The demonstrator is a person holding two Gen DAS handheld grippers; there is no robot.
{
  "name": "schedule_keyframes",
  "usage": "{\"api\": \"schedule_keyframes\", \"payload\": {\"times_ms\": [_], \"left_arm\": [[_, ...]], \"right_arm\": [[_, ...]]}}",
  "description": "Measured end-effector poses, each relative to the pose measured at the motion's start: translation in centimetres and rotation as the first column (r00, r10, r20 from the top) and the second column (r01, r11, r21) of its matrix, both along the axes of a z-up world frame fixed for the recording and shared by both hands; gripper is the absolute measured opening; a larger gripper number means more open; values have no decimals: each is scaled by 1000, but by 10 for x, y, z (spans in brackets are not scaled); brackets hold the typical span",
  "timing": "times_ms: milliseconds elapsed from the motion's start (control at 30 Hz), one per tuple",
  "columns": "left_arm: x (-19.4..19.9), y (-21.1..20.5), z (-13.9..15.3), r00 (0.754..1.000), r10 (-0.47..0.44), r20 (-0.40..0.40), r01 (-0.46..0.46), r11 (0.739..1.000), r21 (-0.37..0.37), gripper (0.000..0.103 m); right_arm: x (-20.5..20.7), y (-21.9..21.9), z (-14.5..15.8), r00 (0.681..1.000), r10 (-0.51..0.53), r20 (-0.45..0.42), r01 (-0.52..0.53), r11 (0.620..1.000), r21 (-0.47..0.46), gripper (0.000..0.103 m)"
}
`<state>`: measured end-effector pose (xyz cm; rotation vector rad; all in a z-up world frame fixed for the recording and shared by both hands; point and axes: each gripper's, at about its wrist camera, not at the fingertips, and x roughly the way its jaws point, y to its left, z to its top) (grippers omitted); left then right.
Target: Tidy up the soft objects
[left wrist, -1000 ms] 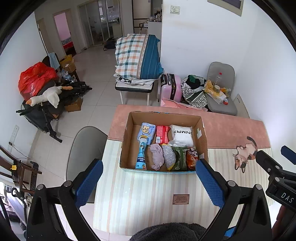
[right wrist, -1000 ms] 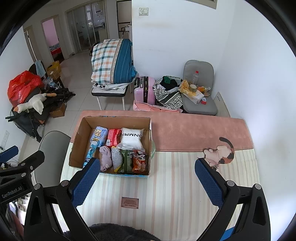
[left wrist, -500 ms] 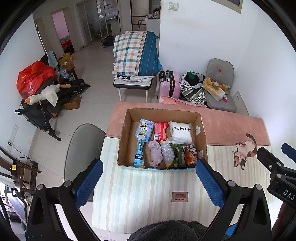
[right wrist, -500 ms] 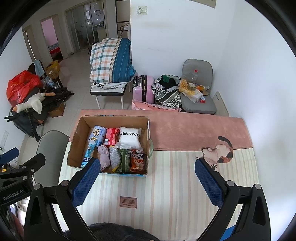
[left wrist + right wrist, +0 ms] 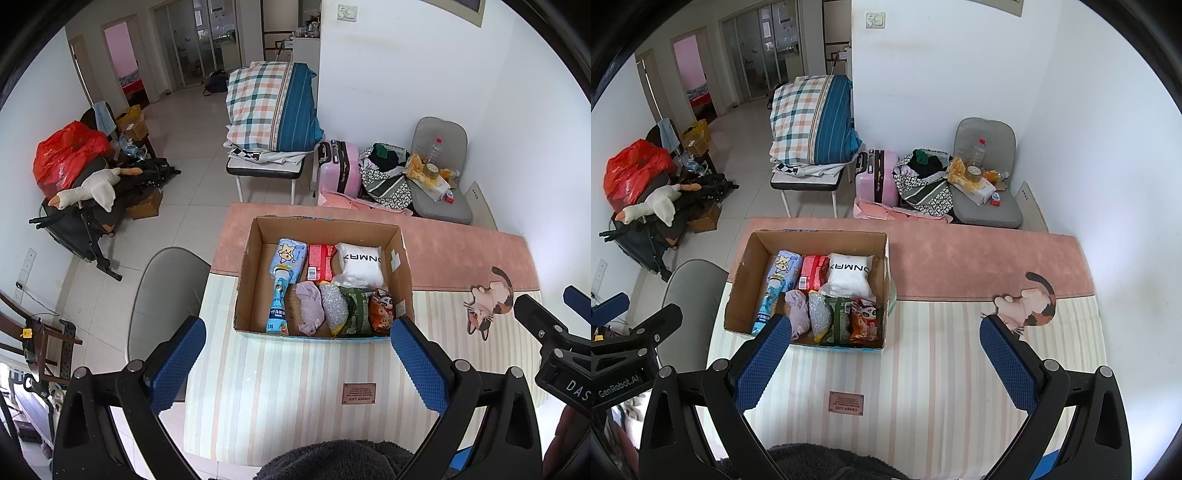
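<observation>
While both the left gripper (image 5: pixel 297 352) and right gripper (image 5: pixel 884 349) hover wide and empty near the cardboard box (image 5: pixel 245 291), its soft packets (image 5: pixel 334 295) lie packed inside, fitting either unpacking ahead or sorting done.

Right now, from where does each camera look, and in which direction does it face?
Left wrist: sits on the left hand-held gripper, high above the near table edge, facing down and forward at the cardboard box; its own blue fingers are spread, and the right hand-held gripper shows at the right edge.
Right wrist: sits on the right hand-held gripper, further right, facing the same way; the left hand-held gripper shows at the left edge.
Shared: the box, the striped table mat, the cat picture.
</observation>
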<state>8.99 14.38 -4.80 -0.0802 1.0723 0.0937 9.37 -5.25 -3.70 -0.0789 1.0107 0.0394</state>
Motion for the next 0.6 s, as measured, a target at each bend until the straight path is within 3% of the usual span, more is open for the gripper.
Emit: {"api": "schedule_keyframes", "payload": {"times_ms": [600], "left_arm": [[1, 0, 0, 1000, -1, 3, 1, 1000, -5, 103]], "right_arm": [[1, 0, 3, 1000, 1, 0, -1, 1000, 1, 103]]}}
